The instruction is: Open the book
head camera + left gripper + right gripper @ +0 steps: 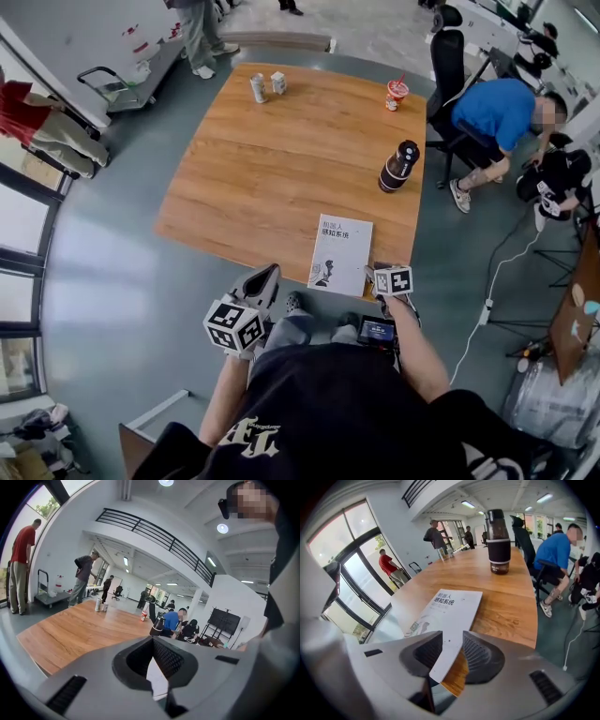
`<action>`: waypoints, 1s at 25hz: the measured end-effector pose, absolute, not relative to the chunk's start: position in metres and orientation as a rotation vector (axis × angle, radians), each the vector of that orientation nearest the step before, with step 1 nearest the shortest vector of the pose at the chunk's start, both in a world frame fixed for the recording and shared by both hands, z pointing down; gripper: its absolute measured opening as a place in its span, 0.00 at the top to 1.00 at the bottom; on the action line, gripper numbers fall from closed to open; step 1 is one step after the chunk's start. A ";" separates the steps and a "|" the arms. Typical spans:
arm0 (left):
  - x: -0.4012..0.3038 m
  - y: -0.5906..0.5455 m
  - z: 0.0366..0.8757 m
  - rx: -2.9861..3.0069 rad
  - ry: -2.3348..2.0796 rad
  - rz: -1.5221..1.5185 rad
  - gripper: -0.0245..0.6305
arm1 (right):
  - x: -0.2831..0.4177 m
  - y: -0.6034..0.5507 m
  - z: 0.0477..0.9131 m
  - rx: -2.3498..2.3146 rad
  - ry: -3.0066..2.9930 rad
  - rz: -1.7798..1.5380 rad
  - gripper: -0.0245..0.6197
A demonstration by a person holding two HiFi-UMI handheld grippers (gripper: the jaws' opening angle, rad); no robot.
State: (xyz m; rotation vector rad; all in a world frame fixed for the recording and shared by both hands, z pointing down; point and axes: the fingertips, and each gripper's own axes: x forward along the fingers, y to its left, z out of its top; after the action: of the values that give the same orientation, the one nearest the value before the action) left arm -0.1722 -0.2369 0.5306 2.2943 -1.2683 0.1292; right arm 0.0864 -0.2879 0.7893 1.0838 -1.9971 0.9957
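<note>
Left gripper point(266, 276) just off table's point(272, 178) near edge, left of book point(341, 254); claw clenched, tips meeting, nothing gripped. Right gripper point(452, 638) at book's near right corner; claw released, jaws apart, corner lying between them, pads not pressing. Book closed, white cover up, flat at wooden table's near edge. Farther right, dark bottle point(398, 166) upright. Far edge: red cup point(397, 91), pale can point(258, 88).

Cannot see near corner of the book point(452, 606): covered by the right gripper point(452, 634), jaws parted around it. Past the left gripper point(153, 641), jaws together, only a pale sliver point(157, 674), unidentifiable. Cannot read cover print from head view. Cannot identify small containers point(258, 88) at far end of the table point(281, 159): too tiny.
</note>
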 end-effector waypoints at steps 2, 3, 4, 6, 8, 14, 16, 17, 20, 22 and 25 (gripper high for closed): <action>-0.171 -0.235 0.531 2.289 -1.275 0.139 0.96 | 0.090 -0.286 0.805 1.065 -1.968 1.051 0.79; -0.170 -0.234 0.531 2.286 -1.278 0.144 0.96 | 0.090 -0.285 0.811 1.054 -1.957 1.080 0.79; -0.170 -0.233 0.531 2.281 -1.283 0.149 0.96 | 0.090 -0.284 0.817 1.043 -1.947 1.105 0.79; -0.171 -0.230 0.532 2.271 -1.292 0.158 0.96 | 0.089 -0.284 0.825 1.024 -1.931 1.141 0.79; -0.172 -0.228 0.534 2.258 -1.299 0.163 0.96 | 0.087 -0.282 0.831 1.005 -1.925 1.175 0.79; -0.171 -0.222 0.538 2.235 -1.318 0.169 0.96 | 0.078 -0.271 0.842 0.941 -1.930 1.264 0.79; -0.169 -0.221 0.538 2.234 -1.321 0.168 0.96 | 0.077 -0.270 0.842 0.939 -1.945 1.269 0.79; -0.168 -0.220 0.538 2.234 -1.321 0.167 0.96 | 0.076 -0.269 0.841 0.942 -1.952 1.273 0.79; -0.165 -0.220 0.539 2.232 -1.320 0.162 0.96 | 0.076 -0.269 0.835 0.948 -1.973 1.293 0.79; -0.163 -0.220 0.540 2.229 -1.319 0.158 0.96 | 0.075 -0.269 0.831 0.948 -1.989 1.295 0.79; -0.159 -0.220 0.541 2.232 -1.310 0.157 0.96 | 0.074 -0.270 0.823 0.952 -2.015 1.289 0.79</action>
State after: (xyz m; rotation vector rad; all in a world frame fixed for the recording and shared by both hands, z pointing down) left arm -0.1589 -0.2198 0.5414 2.2319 -1.3103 0.1573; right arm 0.0740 -0.2696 0.8233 0.9518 -2.0147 1.2885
